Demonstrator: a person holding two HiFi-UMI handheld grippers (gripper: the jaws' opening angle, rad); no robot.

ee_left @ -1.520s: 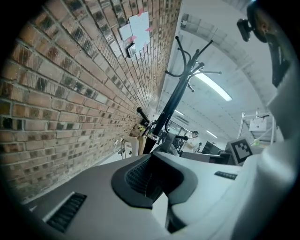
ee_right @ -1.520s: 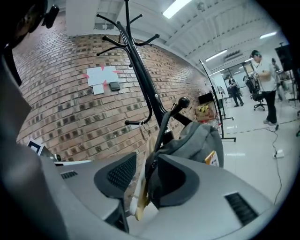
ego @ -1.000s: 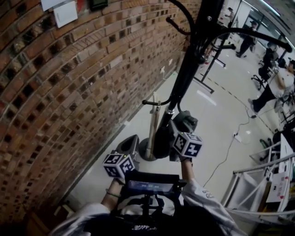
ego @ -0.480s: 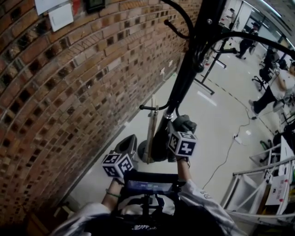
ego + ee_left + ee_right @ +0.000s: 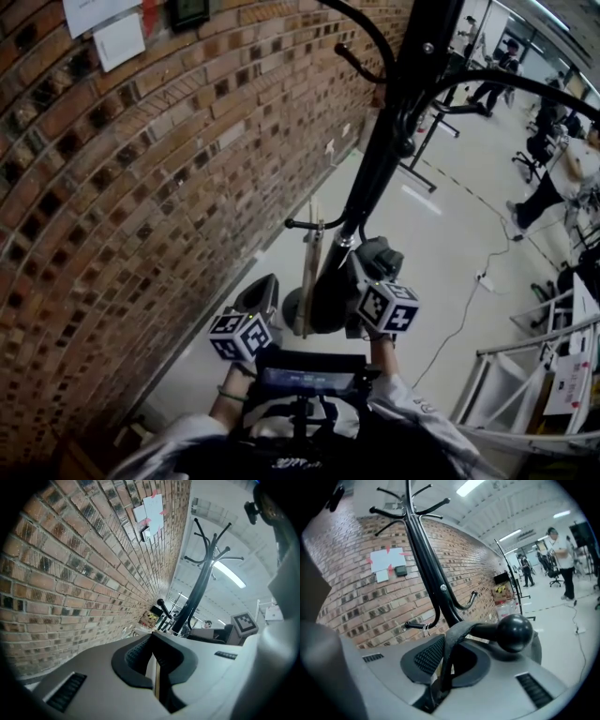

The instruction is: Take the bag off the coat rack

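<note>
A brick wall (image 5: pixel 141 187) runs along the left and a pale floor (image 5: pixel 441 244) goes far back, w/ people well apart in the distance. The black coat rack (image 5: pixel 394 122) stands near the wall.

The step in hand is, I think, the taking hold. The right gripper (image 5: pixel 445 660) is closing its jaws, and the grey bag strap (image 5: pixel 452 644) goes down between them and looks already pinched. This strap lies over a hook w/ a round knob (image 5: pixel 514 632), just beside the jaws. The bag's body I cannot tell for sure; a dark mass under the gripper against the pole, in the head view, is maybe it.

The left gripper (image 5: pixel 154 663) has its jaws nearly together, w/ nothing held, and waits near the rack's foot.

Next move prob. needs: lift the strap up and outward over the knob, so it does not catch.
</note>
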